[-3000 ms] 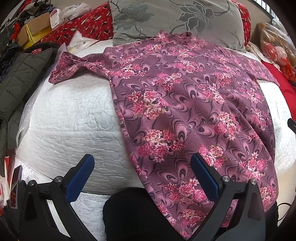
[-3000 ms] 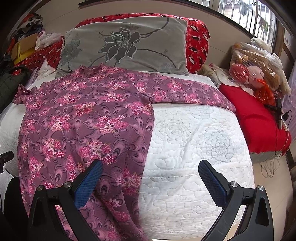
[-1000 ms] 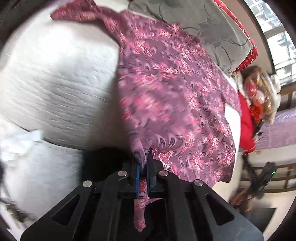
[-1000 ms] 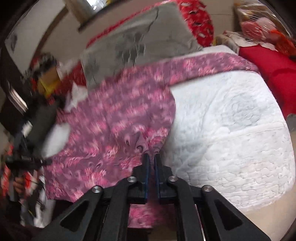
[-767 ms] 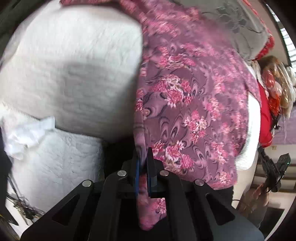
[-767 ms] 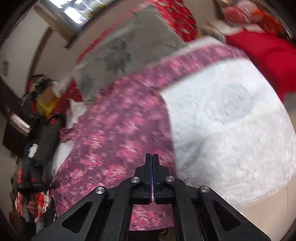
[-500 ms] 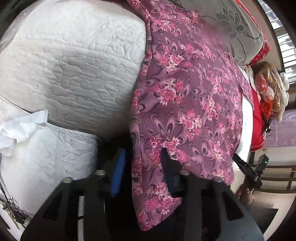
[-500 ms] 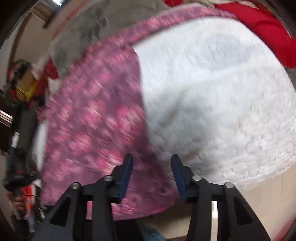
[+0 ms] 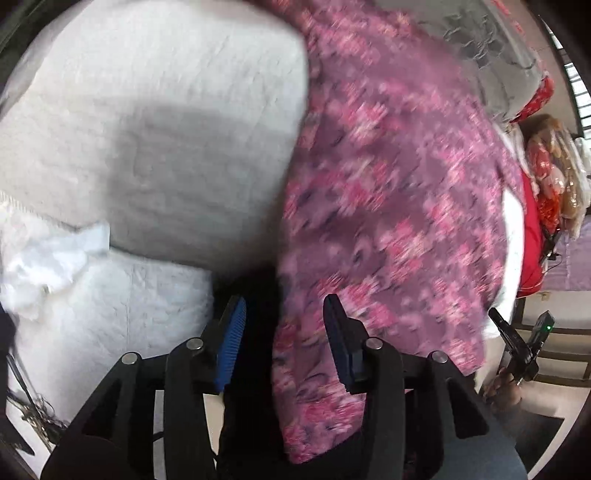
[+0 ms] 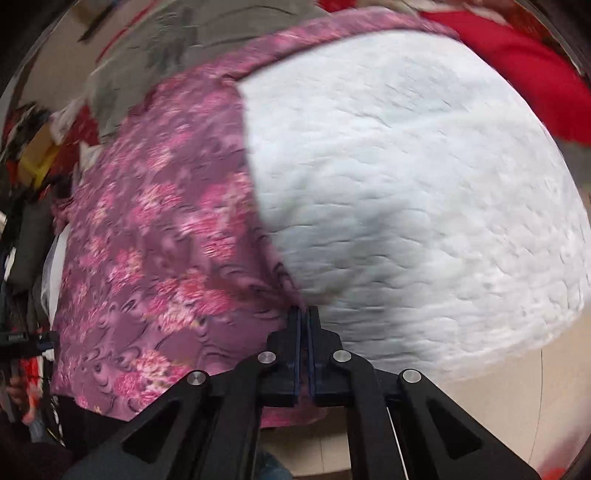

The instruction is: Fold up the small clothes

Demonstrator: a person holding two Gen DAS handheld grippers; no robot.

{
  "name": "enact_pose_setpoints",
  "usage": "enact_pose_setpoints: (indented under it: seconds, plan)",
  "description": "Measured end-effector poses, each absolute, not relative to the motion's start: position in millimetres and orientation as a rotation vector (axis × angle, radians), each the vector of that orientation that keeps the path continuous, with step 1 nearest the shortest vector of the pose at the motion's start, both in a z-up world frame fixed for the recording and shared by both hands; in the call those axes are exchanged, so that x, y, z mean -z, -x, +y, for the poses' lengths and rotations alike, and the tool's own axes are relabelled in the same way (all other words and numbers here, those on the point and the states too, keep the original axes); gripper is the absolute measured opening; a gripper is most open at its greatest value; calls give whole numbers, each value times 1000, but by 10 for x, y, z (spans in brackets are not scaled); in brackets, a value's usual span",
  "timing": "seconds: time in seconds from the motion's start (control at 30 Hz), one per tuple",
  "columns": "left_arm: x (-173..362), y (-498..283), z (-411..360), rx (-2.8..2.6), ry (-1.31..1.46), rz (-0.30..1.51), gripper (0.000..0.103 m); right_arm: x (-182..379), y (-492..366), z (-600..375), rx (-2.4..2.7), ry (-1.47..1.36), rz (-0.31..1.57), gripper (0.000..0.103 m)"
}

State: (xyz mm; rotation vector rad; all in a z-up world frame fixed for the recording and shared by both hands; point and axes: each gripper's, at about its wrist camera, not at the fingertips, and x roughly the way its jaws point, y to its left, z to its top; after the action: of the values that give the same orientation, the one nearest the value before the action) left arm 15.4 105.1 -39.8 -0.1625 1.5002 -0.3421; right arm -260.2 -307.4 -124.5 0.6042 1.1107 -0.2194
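White quilted bed (image 10: 424, 184) is carrying the floral purple garment (image 10: 159, 229), hem hanging over its near edge; right gripper (image 10: 303, 317) is clamping that hem, left gripper (image 9: 282, 325) is straddling it unclamped and should be pinching before any lift.

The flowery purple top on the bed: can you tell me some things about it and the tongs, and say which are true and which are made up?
1. The right tongs are shut on the edge of the flowery purple top. True.
2. The left tongs are squeezed tight on the cloth. False: they stand apart; their jaws have just been opening, and the hem hangs loose between them.
3. The top lies on a white quilted bed cover. True.
4. The top is plain blue. False: it is purple with pink flowers.
5. A grey pillow lies past the top's far end. True.
6. The top is already folded into a small square. False: it is spread out long.
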Motion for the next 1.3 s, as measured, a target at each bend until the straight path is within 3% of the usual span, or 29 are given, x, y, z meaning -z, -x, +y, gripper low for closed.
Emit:
enact_pose_setpoints:
  seconds: [0.07,0.13,0.2,0.23,0.27,0.6,0.8,0.87,0.9,0.93,0.97,1.0,1.03,1.07,1.2,1.3]
  plan:
    - [258,-260,952,364,151,1452,42,1104,2595,-3239,233,-640,1064,7]
    - [126,-451,733,377,122,1402,50,913,2582,-3511,251,-719,951,9]
    - [83,-633,532,380,105,1376,54,752,2535,-3887,311,-797,852,24]
    - [87,-716,421,380,95,1369,54,680,2491,-4183,361,-855,788,41]
    - [104,-825,279,380,86,1365,54,661,2461,-4348,391,-884,753,50]
    - [466,-1590,-703,380,73,1338,54,1172,2097,-6331,698,-1384,439,51]
    - [590,-1681,-834,386,77,1340,57,1533,1495,-6639,698,-1450,448,54]
    - [561,-1697,-826,397,91,1336,57,1626,1281,-6682,675,-1446,470,64]
    - [552,-1710,-814,401,104,1339,57,1659,1221,-6686,674,-1441,485,64]
    - [533,-1732,-797,406,123,1341,57,1665,1160,-6697,692,-1423,486,64]
    - [511,-1747,-787,408,135,1339,57,1660,1151,-6718,694,-1420,464,55]
    - [470,-1779,-774,411,148,1330,57,1628,1185,-6717,704,-1423,404,39]
    - [433,-1812,-769,413,156,1317,57,1593,1233,-6735,706,-1430,365,12]
    - [375,-1862,-765,414,159,1290,57,1564,1254,-6751,708,-1433,338,7]
    - [320,-2031,-775,385,150,1232,57,1027,1336,-6780,730,-1238,263,6]
    - [480,-2161,-769,363,174,1276,57,780,1175,-6743,796,-1075,406,6]
